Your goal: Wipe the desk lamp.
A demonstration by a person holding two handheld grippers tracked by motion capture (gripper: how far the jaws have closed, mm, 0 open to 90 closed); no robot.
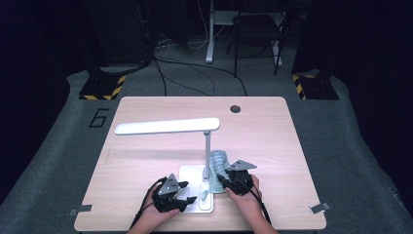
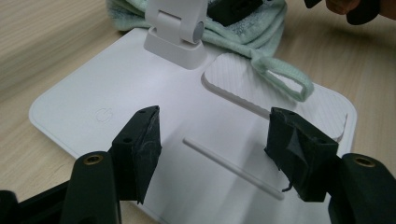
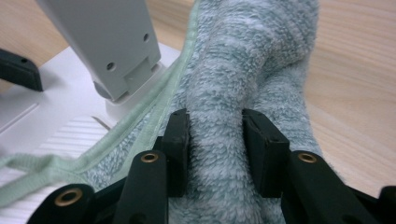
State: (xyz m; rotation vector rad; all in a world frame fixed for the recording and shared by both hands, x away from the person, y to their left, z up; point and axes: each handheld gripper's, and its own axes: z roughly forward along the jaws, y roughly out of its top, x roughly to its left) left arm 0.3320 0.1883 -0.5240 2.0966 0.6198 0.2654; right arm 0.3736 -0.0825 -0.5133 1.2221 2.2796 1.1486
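A white desk lamp stands near the table's front edge, its flat base (image 1: 191, 175) under a long head (image 1: 165, 126). A pale green towel (image 1: 219, 163) lies bunched beside the lamp's post and partly on the base (image 2: 140, 84), its hanging loop (image 2: 285, 74) resting on the ribbed pad. My right gripper (image 3: 215, 135) straddles a thick fold of the towel (image 3: 252, 56), both pads lying against its sides. My left gripper (image 2: 215, 135) hovers open over the base's front corner, with a thin white rod (image 2: 233, 168) on the base between its jaws.
The lamp's post (image 3: 102, 46) rises just left of the towel, and the head overhangs the table's left middle. A round cable hole (image 1: 235, 108) sits at the table's far edge. Chairs and stands lie beyond on the floor.
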